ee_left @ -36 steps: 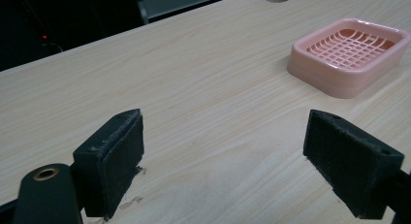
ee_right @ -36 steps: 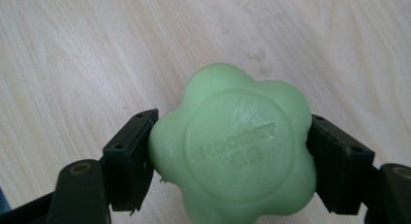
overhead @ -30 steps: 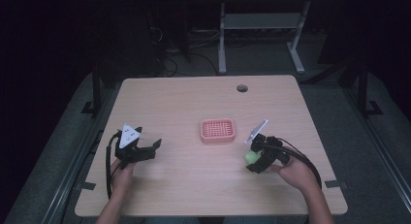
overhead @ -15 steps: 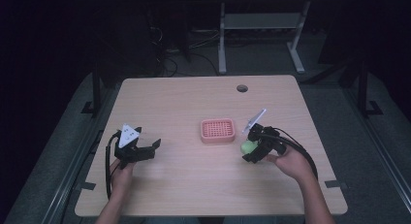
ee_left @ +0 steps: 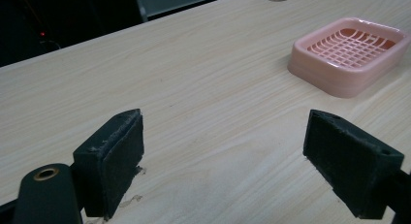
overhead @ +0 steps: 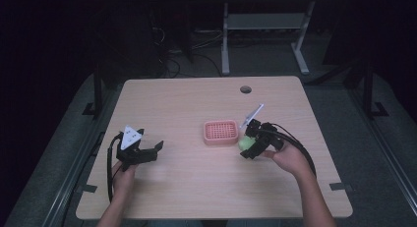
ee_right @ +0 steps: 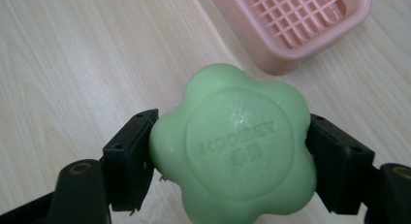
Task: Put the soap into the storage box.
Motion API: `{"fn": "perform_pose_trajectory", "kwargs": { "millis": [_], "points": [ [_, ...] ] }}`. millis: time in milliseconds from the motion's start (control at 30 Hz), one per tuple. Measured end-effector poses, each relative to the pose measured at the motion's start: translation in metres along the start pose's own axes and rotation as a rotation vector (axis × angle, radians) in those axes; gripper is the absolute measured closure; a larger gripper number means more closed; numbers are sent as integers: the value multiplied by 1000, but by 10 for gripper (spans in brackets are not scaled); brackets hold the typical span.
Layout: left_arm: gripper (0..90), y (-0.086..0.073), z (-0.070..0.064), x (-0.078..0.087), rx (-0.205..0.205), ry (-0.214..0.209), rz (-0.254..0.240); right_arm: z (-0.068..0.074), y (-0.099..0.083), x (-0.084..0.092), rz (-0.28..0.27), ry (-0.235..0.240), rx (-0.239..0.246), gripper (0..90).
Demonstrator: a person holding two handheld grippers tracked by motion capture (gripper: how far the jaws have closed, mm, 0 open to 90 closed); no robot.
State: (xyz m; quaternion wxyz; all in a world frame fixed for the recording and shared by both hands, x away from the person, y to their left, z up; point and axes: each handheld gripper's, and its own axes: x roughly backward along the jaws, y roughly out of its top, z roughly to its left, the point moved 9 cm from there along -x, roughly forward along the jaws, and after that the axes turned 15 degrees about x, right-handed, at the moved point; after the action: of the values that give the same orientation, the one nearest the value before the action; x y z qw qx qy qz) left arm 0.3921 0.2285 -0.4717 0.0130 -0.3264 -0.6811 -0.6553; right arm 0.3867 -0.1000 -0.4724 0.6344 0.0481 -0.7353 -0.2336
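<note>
Dish, pink plastic with grid floor, sits empty mid-desk. Right gripper jaws clamp green flower-shaped soap, embossed, at dish's 4 o'clock. Left gripper at 8 o'clock, jaws wide, empty.

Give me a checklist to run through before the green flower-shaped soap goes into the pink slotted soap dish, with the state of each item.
1. Right gripper clamped on the green flower-shaped soap, one jaw on each side: ok.
2. Pink slotted plastic soap dish empty, grid floor bare: ok.
3. Dish upright and flat on the light wooden table: ok.
4. Soap lined up over the dish: not ok; in the high view it sits beside the dish's right end.
5. Left gripper clear of the dish, jaws open with nothing between: ok.
6. Soap lifted clear of the table: cannot tell.
</note>
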Motion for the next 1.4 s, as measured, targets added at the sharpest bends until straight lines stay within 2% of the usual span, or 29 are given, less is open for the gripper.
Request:
{"fn": "perform_pose_trajectory", "kwargs": {
  "millis": [633, 1200, 1400],
  "points": [
    [143, 0, 0, 1, 1, -1, 4, -14, 18, -6, 9, 6, 11, 258],
    [143, 1, 2, 1, 10, 1, -4, -27, 44, -5, -14, 17, 16, 258],
    [143, 1, 2, 1, 9, 2, -4, -32, 51, -8, 0, 20, 25, 258]
  ]
}}
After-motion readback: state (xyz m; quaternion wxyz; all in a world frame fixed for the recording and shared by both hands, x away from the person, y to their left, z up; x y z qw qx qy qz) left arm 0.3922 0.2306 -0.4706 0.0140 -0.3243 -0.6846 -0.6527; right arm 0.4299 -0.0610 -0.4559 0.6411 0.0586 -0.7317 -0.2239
